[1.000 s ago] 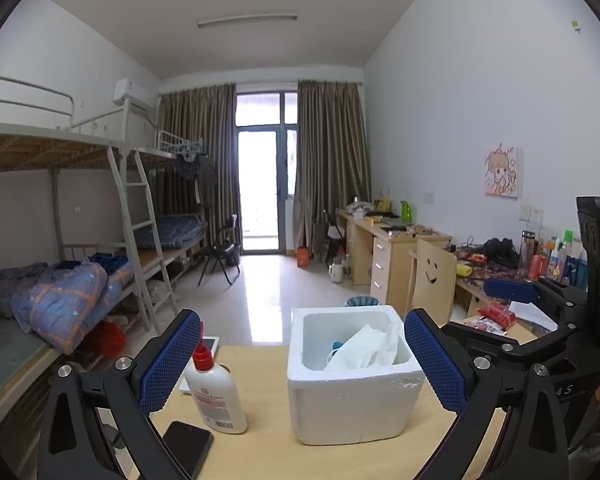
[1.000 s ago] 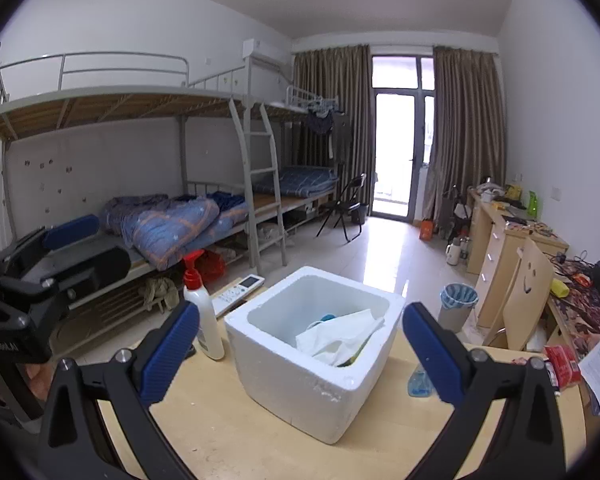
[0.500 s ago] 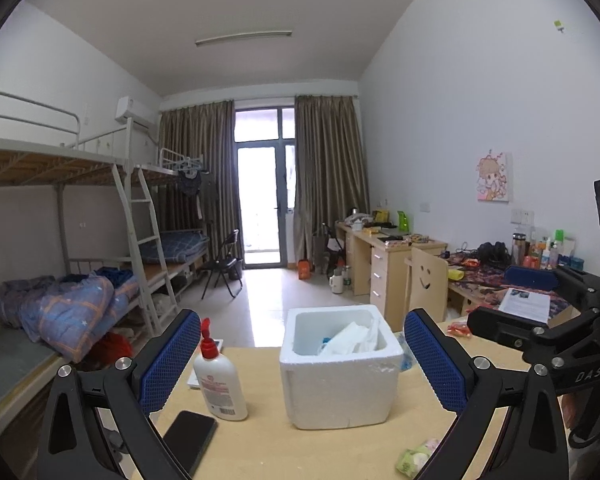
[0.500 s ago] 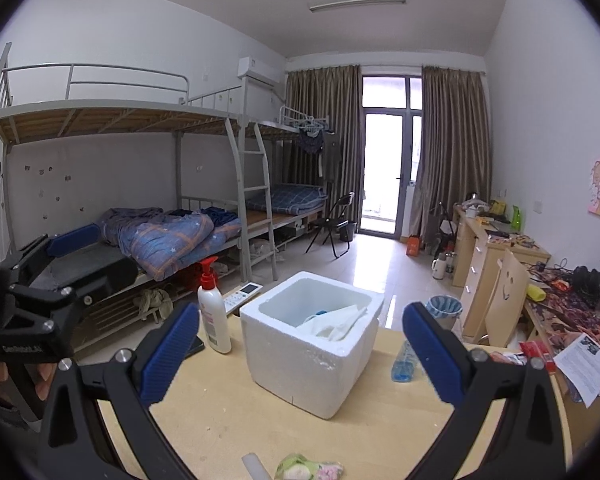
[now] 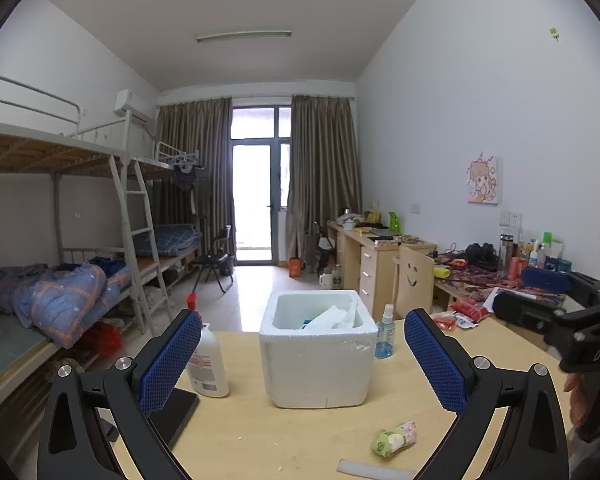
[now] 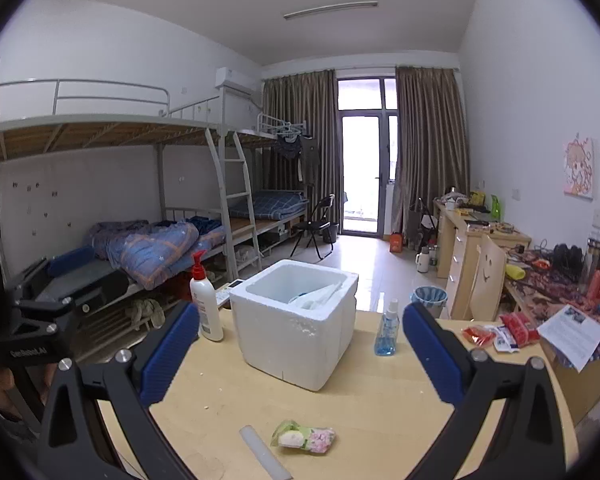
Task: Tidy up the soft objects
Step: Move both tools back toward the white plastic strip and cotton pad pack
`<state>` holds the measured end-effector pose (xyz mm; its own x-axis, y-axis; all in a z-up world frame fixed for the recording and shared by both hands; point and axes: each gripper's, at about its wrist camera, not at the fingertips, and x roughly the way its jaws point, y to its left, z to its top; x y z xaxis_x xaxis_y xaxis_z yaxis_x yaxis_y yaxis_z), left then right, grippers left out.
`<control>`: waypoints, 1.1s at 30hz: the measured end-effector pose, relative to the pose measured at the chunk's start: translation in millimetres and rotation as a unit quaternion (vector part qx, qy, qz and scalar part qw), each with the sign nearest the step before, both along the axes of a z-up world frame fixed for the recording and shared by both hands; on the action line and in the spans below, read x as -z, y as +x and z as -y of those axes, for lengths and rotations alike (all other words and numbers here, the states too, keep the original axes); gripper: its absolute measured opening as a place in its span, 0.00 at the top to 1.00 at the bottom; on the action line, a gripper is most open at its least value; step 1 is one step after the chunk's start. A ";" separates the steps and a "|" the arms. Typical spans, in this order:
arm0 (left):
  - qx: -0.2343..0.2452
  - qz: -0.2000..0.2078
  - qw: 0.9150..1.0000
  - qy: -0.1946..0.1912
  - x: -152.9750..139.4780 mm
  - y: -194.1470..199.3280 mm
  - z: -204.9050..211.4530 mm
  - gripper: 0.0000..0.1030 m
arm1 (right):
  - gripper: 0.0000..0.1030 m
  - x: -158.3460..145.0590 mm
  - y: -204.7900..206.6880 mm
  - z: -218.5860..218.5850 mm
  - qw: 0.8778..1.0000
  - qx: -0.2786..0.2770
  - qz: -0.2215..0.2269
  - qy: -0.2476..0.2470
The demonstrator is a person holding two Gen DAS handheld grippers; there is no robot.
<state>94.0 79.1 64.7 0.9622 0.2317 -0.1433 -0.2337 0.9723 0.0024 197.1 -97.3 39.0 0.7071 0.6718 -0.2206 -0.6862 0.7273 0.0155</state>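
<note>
A white foam box (image 5: 318, 356) (image 6: 296, 320) stands on the wooden table (image 5: 300, 432) with white soft material (image 5: 332, 316) and something blue inside. A small green and pink soft packet (image 5: 394, 438) (image 6: 304, 438) lies on the table in front of the box. My left gripper (image 5: 302, 360) is open, held back from the box with nothing between its fingers. My right gripper (image 6: 300, 352) is open too and holds nothing. Each gripper shows at the edge of the other's view.
A white lotion pump bottle (image 5: 208, 364) (image 6: 205, 306) stands left of the box, a blue spray bottle (image 5: 385, 332) (image 6: 388, 330) right of it. A black phone (image 5: 180, 408) lies at front left, a white strip (image 6: 264, 456) near the packet. Red snack packs (image 6: 508, 330) lie at the right.
Both grippers have drawn back and away from the foam box, which now looks smaller. The soft packet and more of the table front have come into view.
</note>
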 end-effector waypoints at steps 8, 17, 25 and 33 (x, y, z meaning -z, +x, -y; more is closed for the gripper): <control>0.014 -0.017 1.000 -0.006 14.6 3.2 9.1 0.01 | 0.00 8.4 -2.7 12.9 1.000 0.014 -0.003 0.006; 0.015 -0.018 0.999 -0.024 23.6 -3.1 8.8 0.01 | 0.00 21.1 -15.8 20.9 0.999 0.022 0.024 0.007; 0.035 -0.014 0.999 -0.022 38.9 -10.3 18.3 0.01 | 0.00 36.9 -29.3 27.1 0.999 0.013 0.031 0.021; 0.037 -0.011 0.999 -0.008 61.8 -15.4 30.9 0.01 | 0.00 58.2 -36.4 29.7 0.999 0.015 0.033 0.009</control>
<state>78.5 48.2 2.9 0.9731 0.1581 -0.1678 -0.1619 0.9868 -0.0089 160.7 -127.1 -19.2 0.7399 0.6533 -0.1601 -0.6637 0.7478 -0.0159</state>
